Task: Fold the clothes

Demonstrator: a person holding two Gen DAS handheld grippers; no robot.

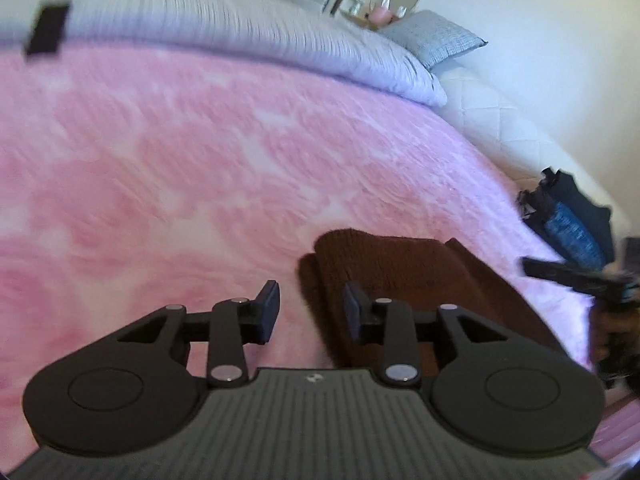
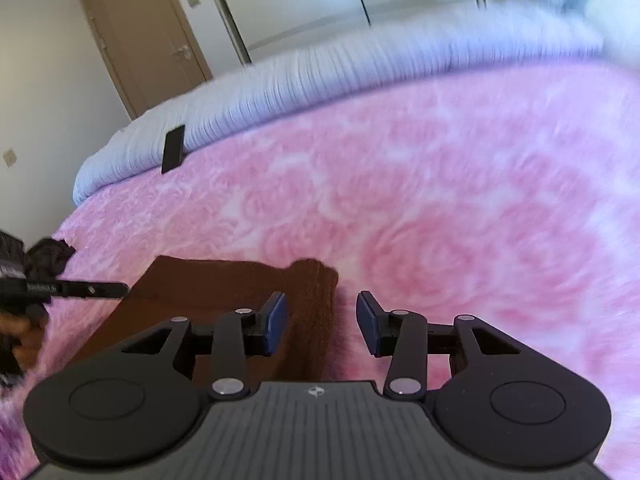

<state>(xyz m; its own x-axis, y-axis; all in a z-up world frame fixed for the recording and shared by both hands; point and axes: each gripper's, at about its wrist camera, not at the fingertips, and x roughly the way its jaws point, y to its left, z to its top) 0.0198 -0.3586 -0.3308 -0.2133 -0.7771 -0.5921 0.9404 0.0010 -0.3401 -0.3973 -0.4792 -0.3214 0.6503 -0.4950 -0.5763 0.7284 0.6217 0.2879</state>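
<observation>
A folded brown garment lies flat on the pink blanket. In the left wrist view my left gripper hovers over the garment's left edge, jaws apart with nothing between the blue pads. The right wrist view shows the same brown garment from its other side. My right gripper stands open over its right edge, holding nothing. The other gripper's finger pokes in at the left of that view, and the right gripper's finger shows at the right edge of the left view.
A rolled lilac duvet runs along the far side of the bed. A black flat object leans against it. Dark and blue clothes lie at the bed's right edge. A door and wardrobe stand behind.
</observation>
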